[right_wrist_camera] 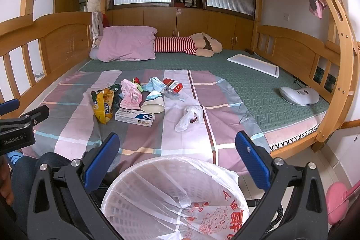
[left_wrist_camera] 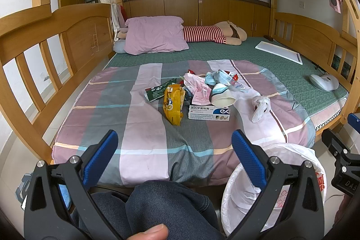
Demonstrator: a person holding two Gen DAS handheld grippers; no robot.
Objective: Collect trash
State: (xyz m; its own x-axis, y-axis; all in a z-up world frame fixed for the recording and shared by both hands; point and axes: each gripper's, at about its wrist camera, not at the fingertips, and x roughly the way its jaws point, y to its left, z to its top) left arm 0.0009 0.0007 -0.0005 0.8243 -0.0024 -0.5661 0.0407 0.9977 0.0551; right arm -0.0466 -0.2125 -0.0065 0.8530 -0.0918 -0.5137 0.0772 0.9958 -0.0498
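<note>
We see a yellow wrapper (left_wrist_camera: 173, 102), a pink bag (left_wrist_camera: 198, 89), and a pink-grey checked sheet (left_wrist_camera: 144, 138).

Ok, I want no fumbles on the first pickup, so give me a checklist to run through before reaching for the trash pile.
1. Left gripper jaws open and holding nothing: ok.
2. Right gripper jaws open and holding nothing: ok.
3. Bin lined with its plastic bag, mouth open: ok.
4. Nearest pieces, the ointment box and yellow snack wrapper, lie on top of the blanket, uncovered: ok.
5. Paper cup free of its neighbours: not ok, it lies tipped against the pile.
6. Bin empty: cannot tell, its bottom is out of view.
</note>
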